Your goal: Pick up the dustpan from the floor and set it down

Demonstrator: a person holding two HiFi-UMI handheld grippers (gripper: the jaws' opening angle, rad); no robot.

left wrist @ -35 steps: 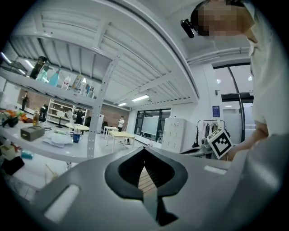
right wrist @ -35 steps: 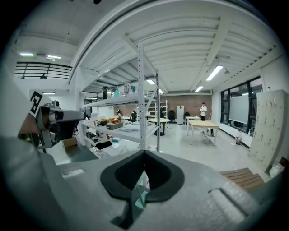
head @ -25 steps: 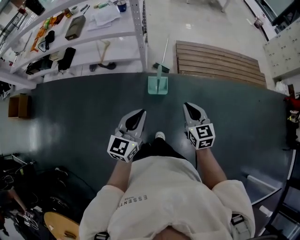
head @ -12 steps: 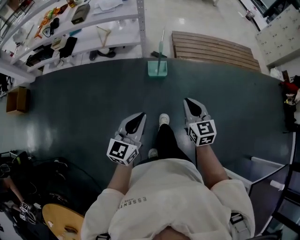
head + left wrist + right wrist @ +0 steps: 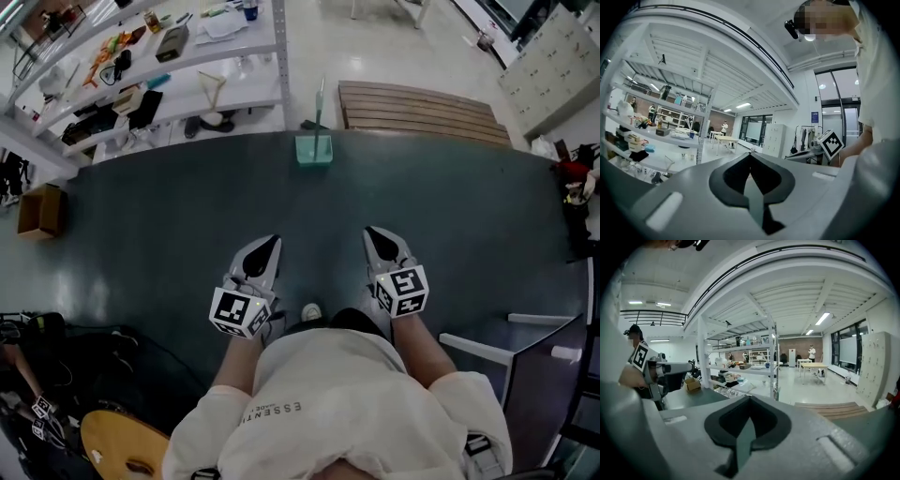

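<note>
**mop_watcher:** Standing right here. How many dustpans are we talking about, and has either gripper got one?

**benchside_guy:** Just one dustpan [image 5: 315,151]. It's pale green, sitting on the floor at the far edge of the dark green mat [image 5: 141,234] with its handle sticking up. It's well ahead of the person and nothing's touching it.

**mop_watcher:** And the grippers?

**benchside_guy:** Two of them, one per hand. The left gripper [image 5: 271,241] has its jaws pressed together with nothing between them. The right gripper [image 5: 370,232] is the same: closed tight and empty. Both are held out side by side over the mat, each with its own marker cube, so two cubes.

**mop_watcher:** Anything else around?

**benchside_guy:** One white shelving rack [image 5: 277,56] full of clutter stands behind the mat on the left. There's one slatted wooden platform [image 5: 422,111] just right of the dustpan and one cardboard box [image 5: 42,211] by the mat's left edge. I can see one shoe [image 5: 310,311] between the arms.
</note>
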